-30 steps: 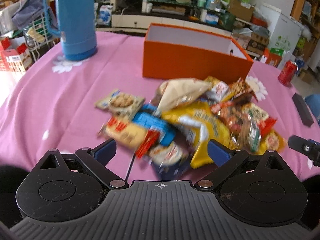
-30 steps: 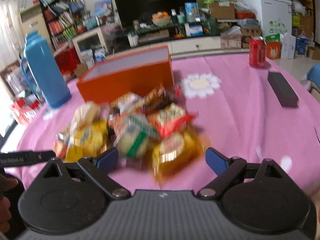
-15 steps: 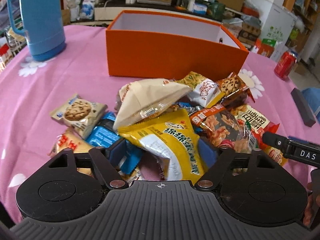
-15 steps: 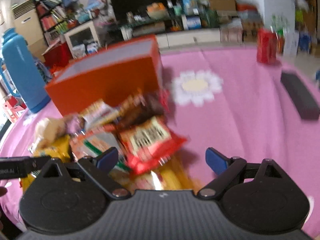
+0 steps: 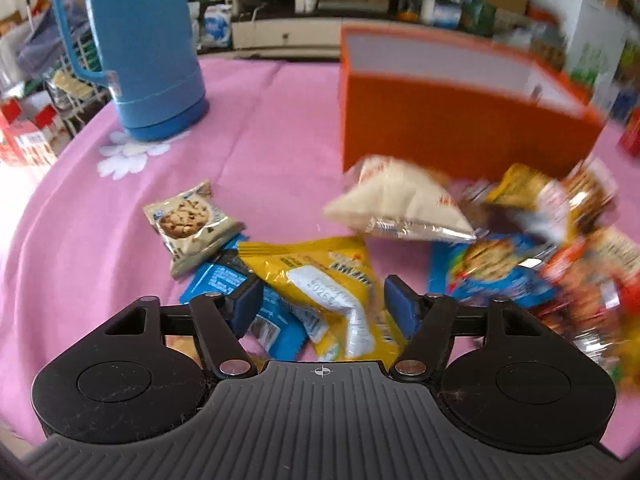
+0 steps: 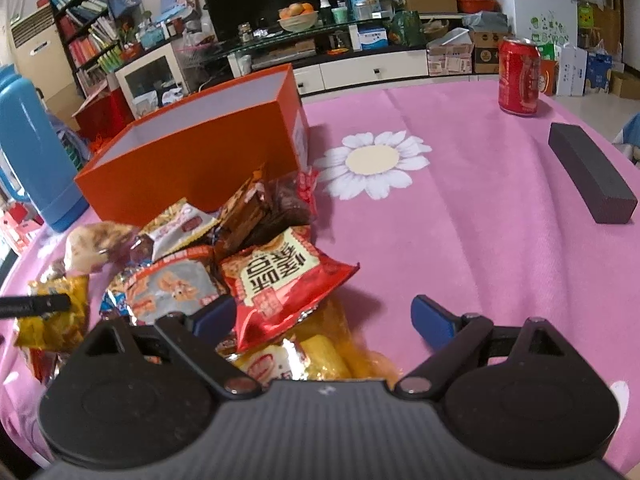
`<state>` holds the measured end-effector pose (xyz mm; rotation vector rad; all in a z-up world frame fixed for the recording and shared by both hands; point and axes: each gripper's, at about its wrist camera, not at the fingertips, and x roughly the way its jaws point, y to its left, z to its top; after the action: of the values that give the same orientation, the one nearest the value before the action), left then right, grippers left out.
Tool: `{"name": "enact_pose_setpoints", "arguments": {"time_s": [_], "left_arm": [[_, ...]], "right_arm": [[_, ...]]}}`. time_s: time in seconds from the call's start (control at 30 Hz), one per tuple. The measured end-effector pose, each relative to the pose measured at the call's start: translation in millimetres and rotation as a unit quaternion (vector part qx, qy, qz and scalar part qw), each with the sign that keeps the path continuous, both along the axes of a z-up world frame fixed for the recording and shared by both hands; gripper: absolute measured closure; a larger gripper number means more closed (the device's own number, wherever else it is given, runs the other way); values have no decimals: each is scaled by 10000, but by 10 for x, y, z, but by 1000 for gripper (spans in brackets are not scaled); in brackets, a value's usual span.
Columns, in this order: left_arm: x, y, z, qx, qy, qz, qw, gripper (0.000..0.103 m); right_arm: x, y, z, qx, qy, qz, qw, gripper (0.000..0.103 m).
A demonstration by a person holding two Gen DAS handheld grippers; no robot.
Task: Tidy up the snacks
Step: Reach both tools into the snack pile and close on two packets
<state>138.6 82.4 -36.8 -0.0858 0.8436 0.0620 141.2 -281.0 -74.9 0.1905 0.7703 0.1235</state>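
Observation:
A pile of snack packets lies on the pink tablecloth in front of an open orange box (image 5: 460, 136), also in the right wrist view (image 6: 208, 152). My left gripper (image 5: 322, 306) is open, its jaws astride a yellow packet (image 5: 332, 284) that lies over a blue packet (image 5: 224, 284). A cookie packet (image 5: 188, 220) and a beige triangular packet (image 5: 396, 204) lie beyond. My right gripper (image 6: 324, 320) is open over a red packet (image 6: 280, 276) and a yellow-orange packet (image 6: 320, 356). The left gripper's finger (image 6: 36, 305) shows at the left edge.
A blue thermos (image 5: 140, 48) stands at the far left, also in the right wrist view (image 6: 28, 152). A red soda can (image 6: 519, 76) and a black block (image 6: 590, 178) are on the right of the table. A TV stand with clutter is behind.
The left gripper has swung left and pulled back with its jaws around the yellow packet, which now lies apart from the pile. The right gripper has steadied over the red packet.

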Motion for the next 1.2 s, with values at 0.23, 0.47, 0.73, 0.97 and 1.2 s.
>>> {"name": "enact_pose_setpoints", "arguments": {"time_s": [0.23,0.47,0.73,0.97,1.2], "left_arm": [[-604,-18,215,-360,-348,50,9987,39],[-934,-166,5,-586,157,-255,9978,46],[-889,-145,-134,-865,387,-225,9952,46],[-768,-255,-206,-826,469,-310,9950,50],[-640,-477,-317,-571,611,-558,9949,58]], "right_arm": [[-394,313,273,195,-421,506,9976,11],[-714,970,88,-303,-132,1517,9879,14],[-655,1144,-30,-770,-93,1704,9823,28],[-587,1195,-192,-702,45,1739,9823,50],[-512,889,-191,-599,100,1092,9922,51]]}}
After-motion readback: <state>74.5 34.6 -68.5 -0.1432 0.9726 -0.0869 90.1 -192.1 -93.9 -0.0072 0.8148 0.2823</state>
